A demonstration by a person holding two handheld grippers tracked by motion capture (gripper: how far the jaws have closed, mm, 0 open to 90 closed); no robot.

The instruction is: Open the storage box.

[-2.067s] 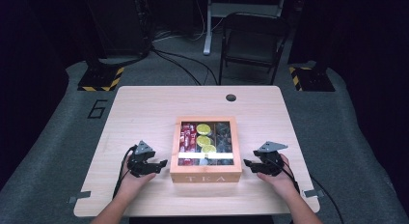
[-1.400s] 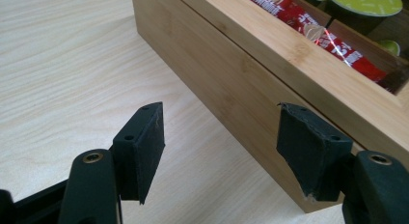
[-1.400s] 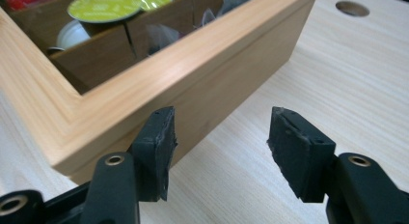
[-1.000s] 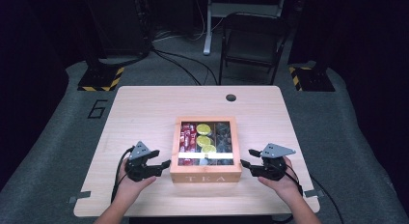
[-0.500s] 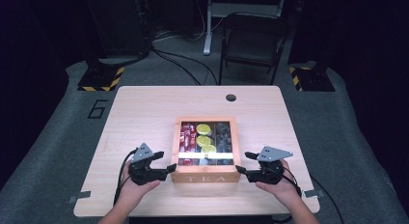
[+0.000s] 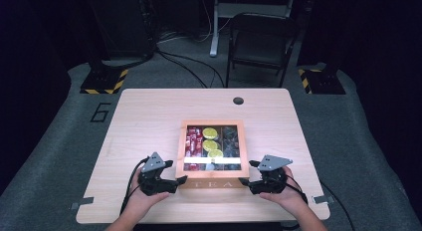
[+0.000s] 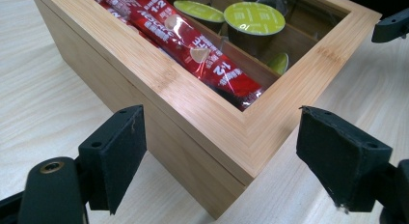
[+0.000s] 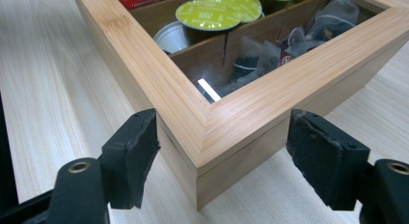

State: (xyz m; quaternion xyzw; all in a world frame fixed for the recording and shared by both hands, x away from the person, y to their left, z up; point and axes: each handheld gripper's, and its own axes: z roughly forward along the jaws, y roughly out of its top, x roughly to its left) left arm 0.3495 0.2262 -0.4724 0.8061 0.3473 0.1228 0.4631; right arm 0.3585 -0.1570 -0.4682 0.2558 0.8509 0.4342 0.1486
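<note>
A bamboo tea box (image 6: pixel 211 181) with a glass lid sits at the front middle of the table (image 6: pixel 149 116). It holds red sachets (image 7: pixel 193 45), green-lidded capsules (image 7: pixel 253 16) and dark tea bags (image 8: pixel 289 40). My left gripper (image 6: pixel 179 180) points at the box's front left corner. Its jaws have just been opening, and the corner (image 7: pixel 241 151) stands between the pads (image 7: pixel 115 151) without touching them. My right gripper (image 6: pixel 244 181) faces the front right corner (image 8: pixel 202 156). Its jaws have likewise been opening and straddle that corner with gaps on both sides.
Both hands rest close to the table's front edge. A cable grommet (image 6: pixel 238 100) sits at the back of the table. Behind the table stand a dark chair (image 6: pixel 261 42) and two stand bases with hazard stripes (image 6: pixel 104 81) (image 6: pixel 321 79).
Both grippers' jaws have spread wider at the box's front corners. Since the earliest frame the hands have slid slightly toward the table's front edge; the box has stayed put.
</note>
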